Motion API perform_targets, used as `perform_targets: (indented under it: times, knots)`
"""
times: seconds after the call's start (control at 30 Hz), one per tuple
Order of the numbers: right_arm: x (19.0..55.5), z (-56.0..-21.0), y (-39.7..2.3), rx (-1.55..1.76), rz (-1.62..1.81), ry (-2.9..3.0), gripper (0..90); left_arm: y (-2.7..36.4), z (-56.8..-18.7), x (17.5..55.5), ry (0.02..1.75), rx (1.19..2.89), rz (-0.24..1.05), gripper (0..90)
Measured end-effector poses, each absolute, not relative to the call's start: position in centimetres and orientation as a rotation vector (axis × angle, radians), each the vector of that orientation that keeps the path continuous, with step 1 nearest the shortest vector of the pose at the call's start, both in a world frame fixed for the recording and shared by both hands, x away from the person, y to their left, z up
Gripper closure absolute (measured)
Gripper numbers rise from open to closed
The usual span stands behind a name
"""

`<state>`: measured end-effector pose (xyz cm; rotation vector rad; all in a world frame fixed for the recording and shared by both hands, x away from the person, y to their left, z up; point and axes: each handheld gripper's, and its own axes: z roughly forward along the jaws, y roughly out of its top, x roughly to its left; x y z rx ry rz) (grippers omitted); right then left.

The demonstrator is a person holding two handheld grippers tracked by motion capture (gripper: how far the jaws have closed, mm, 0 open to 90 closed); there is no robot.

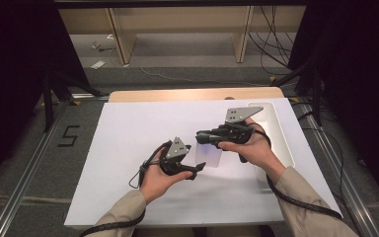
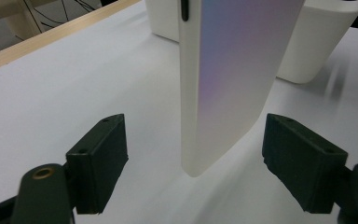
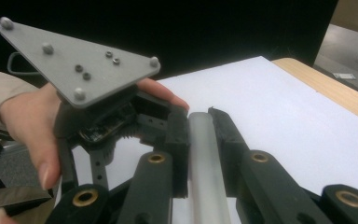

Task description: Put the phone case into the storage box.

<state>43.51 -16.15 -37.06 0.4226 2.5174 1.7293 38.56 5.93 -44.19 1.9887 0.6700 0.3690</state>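
A thin white slab [image 1: 208, 154] with rounded edges stands upright over the white board [image 1: 123, 133]. My right gripper [image 1: 201, 137] is shut on the slab's upper edge, and in the right gripper view its jaws [image 3: 200, 119] clamp the pale edge [image 3: 206, 158]. My left gripper [image 1: 199, 168] sits low beside the slab's bottom. In the left gripper view the slab [image 2: 235, 70] hangs between the two black pads [image 2: 102, 156], with a clear gap on each side. The left gripper [image 2: 199, 156] is open. Its grey plate [image 3: 81, 70] and the hand holding it sit just behind the slab.
A white tray [image 1: 280, 129] lies at the board's right side, and its wall [image 2: 319, 42] stands close behind the slab. A wooden table edge [image 1: 192, 94] runs along the back. Cables trail from both grippers toward the near edge.
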Motion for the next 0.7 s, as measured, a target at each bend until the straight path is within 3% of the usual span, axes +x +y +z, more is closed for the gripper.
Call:
perform_targets:
  times: [0.43,0.7]
  knots:
    - [43.43,-36.97,-16.07,0.413,1.745,2.522,79.8,5.97,-44.81,38.8,0.648,2.007,0.352,24.5]
    - [43.42,-37.09,-15.98,0.405,1.752,2.535,79.9,5.92,-44.73,38.82,0.596,2.005,0.334,33.3]
